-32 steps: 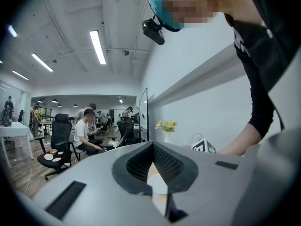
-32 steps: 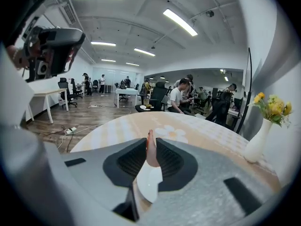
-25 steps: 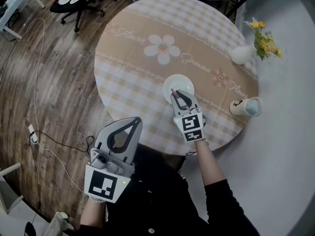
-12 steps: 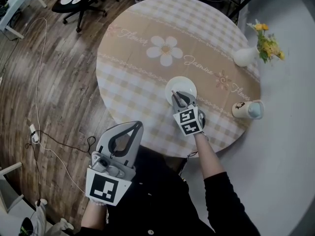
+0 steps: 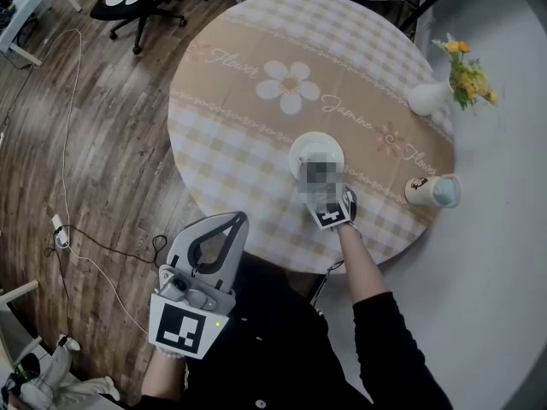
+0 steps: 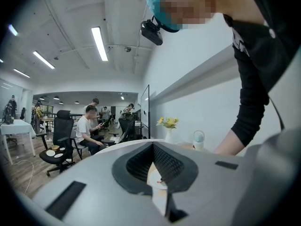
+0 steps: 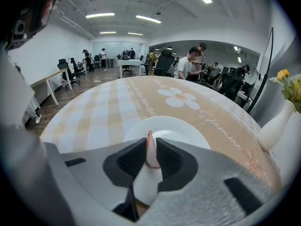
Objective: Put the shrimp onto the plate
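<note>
Head view: round worktop [image 5: 222,135] with a checked and tan cloth and a flower print. White plate [image 5: 317,146] sits near the middle, toward the near edge. Right gripper [image 5: 314,169] reaches over the plate's near rim; a mosaic patch covers most of it, so only its marker cube shows clearly. Left gripper [image 5: 232,220] hangs off the worktop's near-left edge, over the person's lap, well apart from the plate. A vase [image 5: 425,97] of yellow flowers stands at the far right edge, and a cup [image 5: 432,190] at the near right edge. An office chair [image 5: 135,0] stands on the wood floor, far left.

Left gripper view: jaws together at the tips, nothing between them. The gripper points level across the worktop. The vase [image 6: 168,135] and cup [image 6: 198,140] stand beyond, beside the person's arm. A seated person [image 6: 87,128] is in the background, left.

Right gripper view: jaws clamped on the shrimp [image 7: 152,160], 1 pad on each side. The body is pale and the reddish tail end sticks up past the tips. The plate [image 7: 188,128] lies just beyond and below the jaws, empty. I cannot tell whether the shrimp touches the plate. The vase [image 7: 275,126] stands at the right.
</note>
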A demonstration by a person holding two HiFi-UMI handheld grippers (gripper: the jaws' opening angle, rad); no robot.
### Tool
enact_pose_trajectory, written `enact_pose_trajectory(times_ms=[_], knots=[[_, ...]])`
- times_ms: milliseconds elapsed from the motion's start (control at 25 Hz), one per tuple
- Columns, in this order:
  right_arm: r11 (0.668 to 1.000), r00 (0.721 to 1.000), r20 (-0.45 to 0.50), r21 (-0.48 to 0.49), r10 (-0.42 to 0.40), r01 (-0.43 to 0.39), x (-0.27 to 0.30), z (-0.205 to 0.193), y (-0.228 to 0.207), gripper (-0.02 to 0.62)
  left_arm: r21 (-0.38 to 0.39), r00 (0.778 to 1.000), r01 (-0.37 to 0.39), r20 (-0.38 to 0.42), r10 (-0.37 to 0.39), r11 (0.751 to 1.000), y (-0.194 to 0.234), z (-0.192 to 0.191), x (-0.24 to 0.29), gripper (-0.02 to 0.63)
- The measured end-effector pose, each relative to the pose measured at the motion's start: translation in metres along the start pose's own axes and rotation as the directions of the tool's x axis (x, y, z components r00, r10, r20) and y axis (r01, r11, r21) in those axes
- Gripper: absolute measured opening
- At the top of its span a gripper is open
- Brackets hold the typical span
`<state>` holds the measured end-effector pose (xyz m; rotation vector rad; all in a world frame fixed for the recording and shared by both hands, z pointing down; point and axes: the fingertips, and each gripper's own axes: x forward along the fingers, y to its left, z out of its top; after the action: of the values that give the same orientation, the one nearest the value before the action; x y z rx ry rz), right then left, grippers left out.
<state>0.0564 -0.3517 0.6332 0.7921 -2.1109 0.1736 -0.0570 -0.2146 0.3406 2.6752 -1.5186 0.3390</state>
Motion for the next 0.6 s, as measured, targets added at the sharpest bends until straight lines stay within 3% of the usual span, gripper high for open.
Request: enact_pose_trajectory(times_ms=[280, 600], knots=[[1.000, 1.000, -0.004, 0.024, 0.009, -0.009, 0.002, 0.001, 0.000, 0.054, -0.010, 1.000, 0.003, 0.007, -0.003, 1.000, 0.002, 0.000, 0.000, 0.000], [0.988, 0.996, 0.082, 0.156, -0.035, 0.022, -0.008, 0.007, -0.012, 0.064, 0.002, 1.000, 0.004, 0.004, -0.004, 1.000, 0.001, -0.001, -0.003, 0.000]])
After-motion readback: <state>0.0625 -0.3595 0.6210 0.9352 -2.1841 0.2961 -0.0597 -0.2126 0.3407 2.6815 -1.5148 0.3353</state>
